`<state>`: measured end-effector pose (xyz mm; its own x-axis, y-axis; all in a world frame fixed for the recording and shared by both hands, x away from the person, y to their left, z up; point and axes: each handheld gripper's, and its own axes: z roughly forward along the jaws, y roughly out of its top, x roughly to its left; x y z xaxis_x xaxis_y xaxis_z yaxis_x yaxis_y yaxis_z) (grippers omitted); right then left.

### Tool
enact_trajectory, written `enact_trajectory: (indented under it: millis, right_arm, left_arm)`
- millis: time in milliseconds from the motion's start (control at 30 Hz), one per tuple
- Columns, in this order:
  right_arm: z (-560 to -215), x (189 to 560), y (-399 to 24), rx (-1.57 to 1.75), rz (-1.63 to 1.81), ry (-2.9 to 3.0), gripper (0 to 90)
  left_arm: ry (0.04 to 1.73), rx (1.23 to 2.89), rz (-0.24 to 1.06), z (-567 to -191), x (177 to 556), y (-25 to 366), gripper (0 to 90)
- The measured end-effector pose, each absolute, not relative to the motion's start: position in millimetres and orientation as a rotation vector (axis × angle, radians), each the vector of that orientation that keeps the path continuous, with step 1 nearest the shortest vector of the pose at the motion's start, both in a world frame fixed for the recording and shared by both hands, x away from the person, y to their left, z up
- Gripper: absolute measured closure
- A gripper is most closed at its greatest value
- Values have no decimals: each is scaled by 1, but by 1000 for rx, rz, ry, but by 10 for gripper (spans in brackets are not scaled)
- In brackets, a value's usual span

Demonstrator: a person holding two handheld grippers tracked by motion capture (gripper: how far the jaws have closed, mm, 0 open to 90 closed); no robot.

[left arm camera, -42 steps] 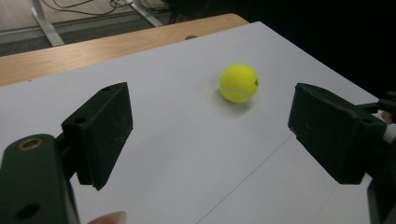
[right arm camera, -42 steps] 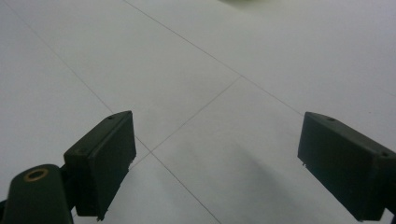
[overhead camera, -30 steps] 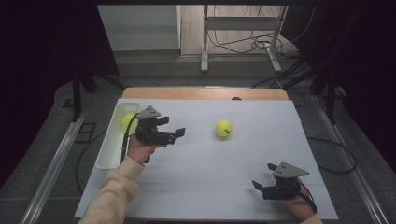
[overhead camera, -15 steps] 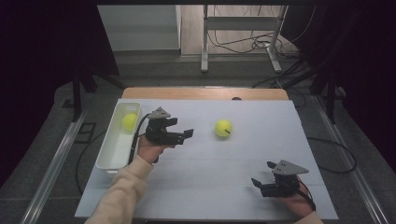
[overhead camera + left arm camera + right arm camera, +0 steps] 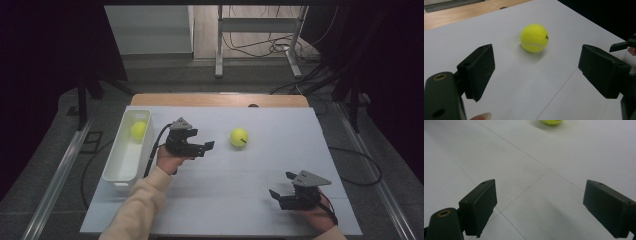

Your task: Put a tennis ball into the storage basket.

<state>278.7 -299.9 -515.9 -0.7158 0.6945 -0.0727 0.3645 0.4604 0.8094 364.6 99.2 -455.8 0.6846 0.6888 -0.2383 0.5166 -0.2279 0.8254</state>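
A yellow tennis ball (image 5: 239, 137) lies on the white table top (image 5: 240, 200), a little right of my left gripper (image 5: 209, 146). That gripper is open and points toward the ball, which sits ahead of its jaws in the left gripper view (image 5: 534, 37), apart from them. A second yellow ball (image 5: 138, 130) rests inside the white bin (image 5: 116, 172) at the table's left. My right gripper (image 5: 278, 193) is open near the front right of the table, with nothing between its jaws. The first ball's lower edge (image 5: 552, 122) peeks in at the top of the right gripper view.
The white bin stands along the left edge of the table. A wooden strip (image 5: 220, 100) runs along the far edge. Beyond it are a metal stand (image 5: 256, 45) and cables (image 5: 250, 47) on the floor. Dark rails flank both sides.
My left gripper has moved right from beside the bin toward the ball on the table and sunk a little. The right gripper has stayed put.
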Motion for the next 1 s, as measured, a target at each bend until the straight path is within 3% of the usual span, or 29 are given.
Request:
enact_trajectory:
  millis: [1000]
  right_arm:
    - [-515, 279, -303, 905, 1159, 2311, 124]
  left_arm:
    - [933, 1993, 208, -473, 383, 58, 142]
